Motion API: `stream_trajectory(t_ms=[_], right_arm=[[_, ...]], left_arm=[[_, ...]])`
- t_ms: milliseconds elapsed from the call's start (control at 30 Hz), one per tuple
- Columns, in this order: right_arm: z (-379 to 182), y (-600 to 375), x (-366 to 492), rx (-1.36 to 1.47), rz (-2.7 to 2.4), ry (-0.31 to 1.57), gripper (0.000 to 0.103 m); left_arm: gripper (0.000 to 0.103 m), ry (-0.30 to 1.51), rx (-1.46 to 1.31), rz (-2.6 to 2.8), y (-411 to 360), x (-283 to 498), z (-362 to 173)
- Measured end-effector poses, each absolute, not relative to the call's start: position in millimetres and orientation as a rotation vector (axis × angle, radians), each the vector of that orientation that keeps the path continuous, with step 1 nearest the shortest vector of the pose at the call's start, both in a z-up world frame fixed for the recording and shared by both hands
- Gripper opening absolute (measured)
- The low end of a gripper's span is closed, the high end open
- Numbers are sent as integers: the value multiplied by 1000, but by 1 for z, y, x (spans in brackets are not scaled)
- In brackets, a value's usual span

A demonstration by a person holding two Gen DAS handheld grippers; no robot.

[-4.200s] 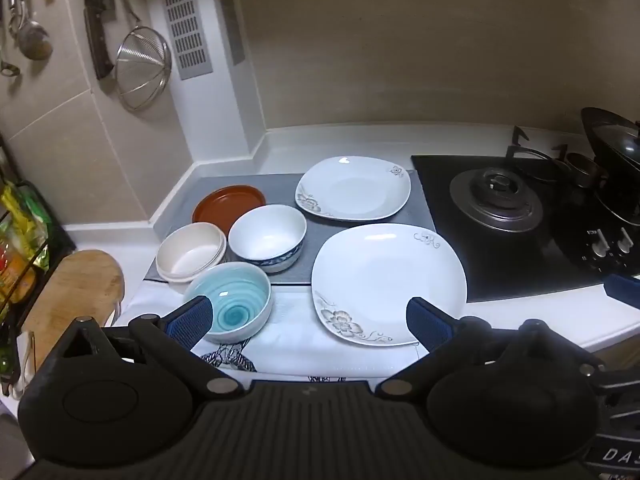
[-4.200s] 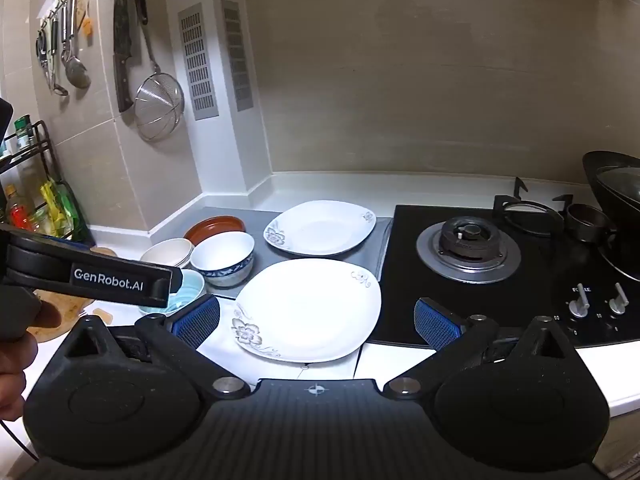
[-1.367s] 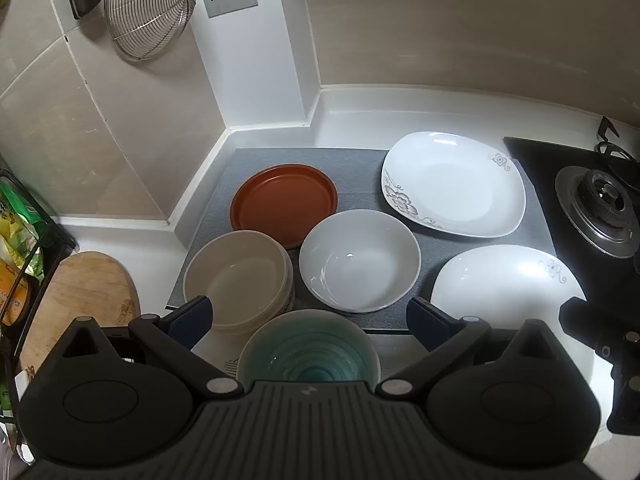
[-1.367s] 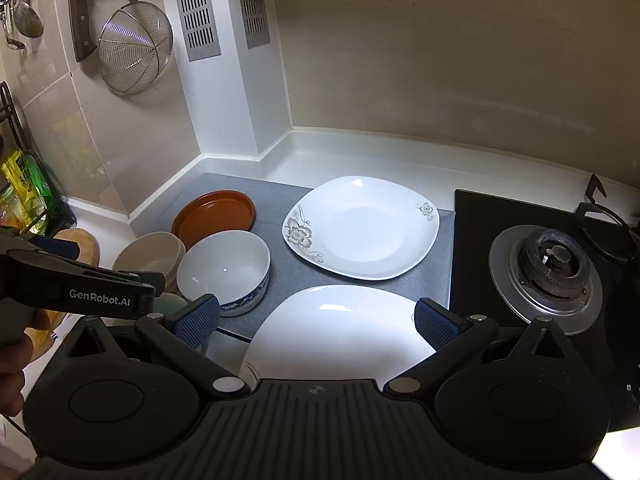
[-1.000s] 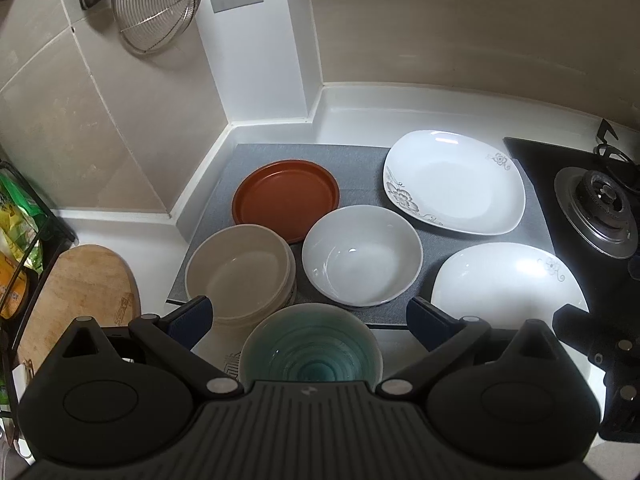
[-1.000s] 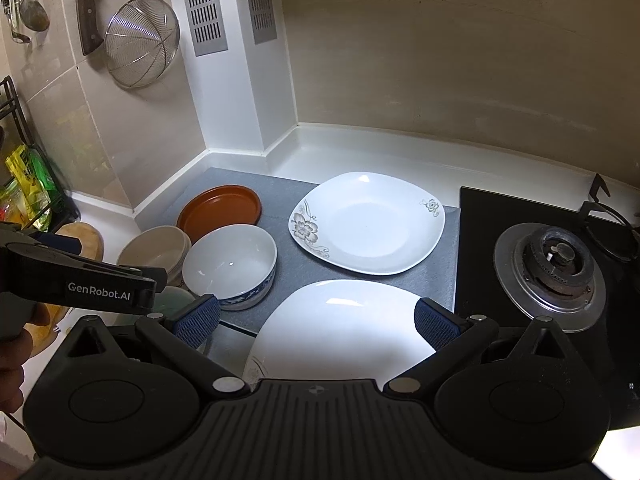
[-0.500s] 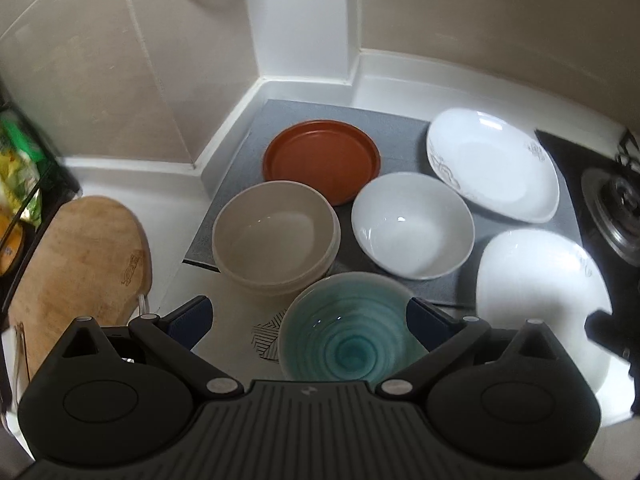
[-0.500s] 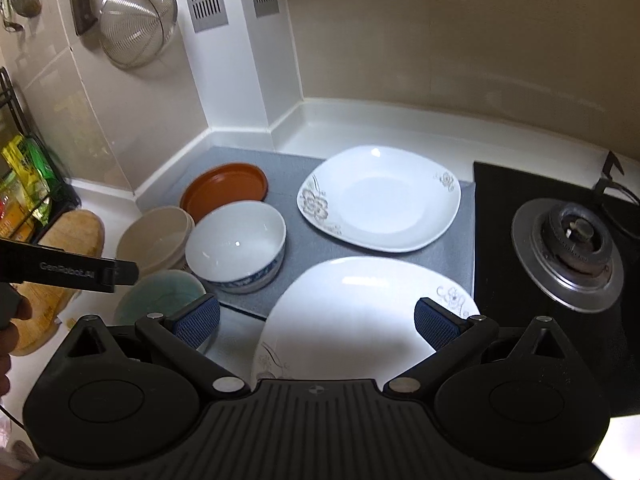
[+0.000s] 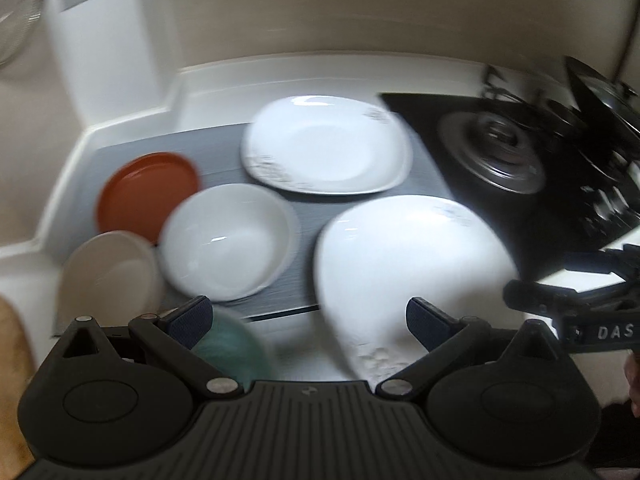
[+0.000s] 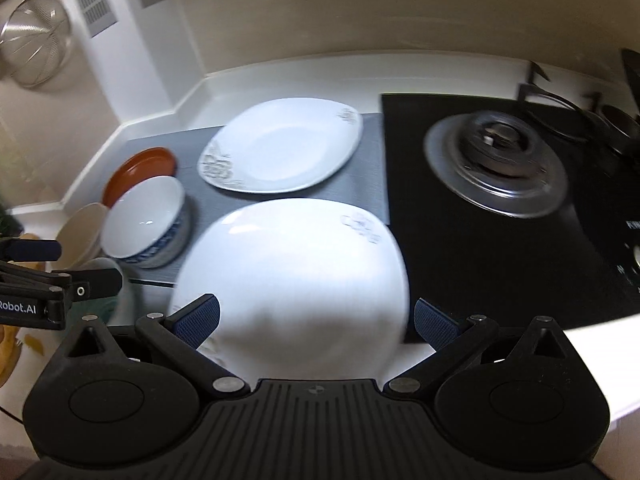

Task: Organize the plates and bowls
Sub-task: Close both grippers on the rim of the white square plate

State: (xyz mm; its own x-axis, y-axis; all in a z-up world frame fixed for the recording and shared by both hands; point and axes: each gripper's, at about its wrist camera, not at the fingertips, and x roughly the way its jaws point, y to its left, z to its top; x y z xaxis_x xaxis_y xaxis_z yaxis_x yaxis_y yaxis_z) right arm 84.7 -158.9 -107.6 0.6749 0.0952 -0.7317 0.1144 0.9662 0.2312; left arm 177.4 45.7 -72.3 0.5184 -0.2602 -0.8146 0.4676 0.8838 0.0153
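Note:
Two white square plates with flower prints lie on the counter: the near plate (image 9: 408, 264) (image 10: 296, 272) and the far plate (image 9: 326, 144) (image 10: 280, 146) on a grey mat (image 9: 224, 140). To their left are a white bowl with a blue band (image 9: 224, 240) (image 10: 146, 220), a beige bowl stack (image 9: 108, 276), a brown plate (image 9: 148, 192) and a teal bowl (image 9: 236, 348). My left gripper (image 9: 308, 318) is open above the near-left dishes. My right gripper (image 10: 316, 320) is open over the near plate's front edge. Both views are blurred.
A black gas hob (image 10: 496, 160) with a silver burner lies right of the plates. A wire strainer (image 10: 36, 40) hangs on the left wall. A wooden board (image 9: 12, 360) lies at the far left. The counter's front edge runs below the near plate.
My left gripper has swung right, so both white plates and the hob now fill more of its view. My right gripper has moved down and closer over the near plate.

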Motion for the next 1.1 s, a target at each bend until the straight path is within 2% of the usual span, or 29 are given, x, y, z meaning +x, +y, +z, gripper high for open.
stream_trajectory(t_ms=[267,467,967,1100], right_arm=[[-127,-194,83,327,-58,811,103],[-147,-211,96,371,-49,817,103],[-179,-221,129,452,38,880,103],[-184,-223,133,488,81,884,99]], left_arm=[[103,1037,206,-514,8,194,-107],[103,1081,76,-538,7,202,-122],[103,1175,39,-481,0,227,-149],[103,1176,68,-493,-4,230,-156]])
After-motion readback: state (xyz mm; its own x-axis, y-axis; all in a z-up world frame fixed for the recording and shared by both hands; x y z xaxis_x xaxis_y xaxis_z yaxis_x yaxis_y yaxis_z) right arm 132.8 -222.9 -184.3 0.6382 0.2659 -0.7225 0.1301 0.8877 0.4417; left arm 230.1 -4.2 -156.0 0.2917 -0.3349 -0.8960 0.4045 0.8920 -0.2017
